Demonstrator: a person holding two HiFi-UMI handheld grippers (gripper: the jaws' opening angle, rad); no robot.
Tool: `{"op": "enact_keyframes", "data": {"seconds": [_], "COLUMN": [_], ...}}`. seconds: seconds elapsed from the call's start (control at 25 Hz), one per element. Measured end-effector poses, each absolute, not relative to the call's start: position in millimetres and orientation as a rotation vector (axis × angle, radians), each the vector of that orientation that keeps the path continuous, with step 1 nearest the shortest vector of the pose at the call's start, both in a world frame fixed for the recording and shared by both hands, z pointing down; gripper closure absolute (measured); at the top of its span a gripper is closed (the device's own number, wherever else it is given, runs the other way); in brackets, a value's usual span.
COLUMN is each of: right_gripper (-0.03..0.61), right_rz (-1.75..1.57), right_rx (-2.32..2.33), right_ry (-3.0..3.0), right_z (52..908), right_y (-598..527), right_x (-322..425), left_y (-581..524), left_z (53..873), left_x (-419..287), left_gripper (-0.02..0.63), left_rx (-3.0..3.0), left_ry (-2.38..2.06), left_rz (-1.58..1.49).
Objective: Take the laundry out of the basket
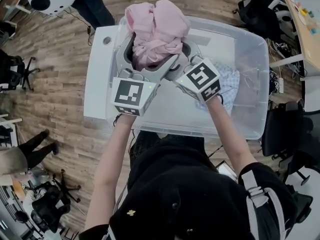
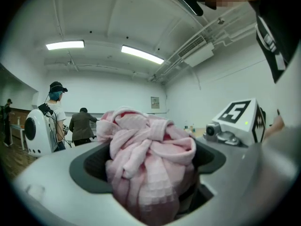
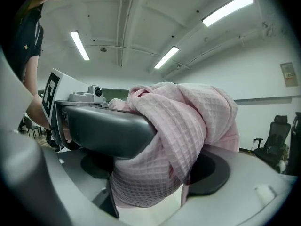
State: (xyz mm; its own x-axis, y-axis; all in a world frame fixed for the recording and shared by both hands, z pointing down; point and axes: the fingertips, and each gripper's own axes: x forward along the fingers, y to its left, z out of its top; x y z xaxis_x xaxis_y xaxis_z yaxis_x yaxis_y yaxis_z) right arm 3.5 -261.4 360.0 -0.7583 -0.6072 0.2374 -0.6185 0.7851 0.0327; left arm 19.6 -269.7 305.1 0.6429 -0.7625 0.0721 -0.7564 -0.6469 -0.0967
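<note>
Your left tool (image 2: 148, 167) has its jaws spread wide and pressed into both sides of a thick wad of pink waffle-weave cloth (image 2: 150, 145). Your right tool (image 3: 160, 166) stands just as wide around the same wad, with one jaw of the left tool crossing just in front of it. The double grip looks deliberate: the bundle is bulky and loosely folded, and one pair of jaws would probably let a tail slip. Both tools point up toward the ceiling lights, so I judge the cloth lifted clear of the clear plastic bin (image 1: 250, 41), which fills the centre and right of the head view; the wad sits at upper middle. A blue checked garment (image 1: 228, 81) lies on the bin's floor, right of centre, not yet taken out. The bin rests on a white bench (image 1: 99, 79), bare at the left.
</note>
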Motion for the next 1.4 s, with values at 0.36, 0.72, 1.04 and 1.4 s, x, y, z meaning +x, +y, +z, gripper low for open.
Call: {"op": "enact_keyframes", "data": {"seconds": [0.36,0.72,1.04,1.4], "right_gripper": [0.121,0.121,0.121,0.121], "right_rz": [0.039,-0.030,-0.073,-0.074], "right_rx": [1.150,1.233,1.203,1.079], "right_ry": [-2.686,-2.659,-2.687,-2.769], "right_z": [321,291,274,269], "right_y": [-247,-244,-243,-246], "right_x": [-22,-64,-122,-207], "left_y": [-251,-245,-242,-246], "left_z": [266,236,219,214], "left_x": [-5,-48,-107,-190], "left_gripper": [0.121,0.121,0.121,0.121], "left_rx": [-2.836,-2.823,-2.781,-2.701], "left_ry": [1.098,1.014,1.048,1.188], "left_rz": [-0.106,-0.039,-0.015,-0.049]}}
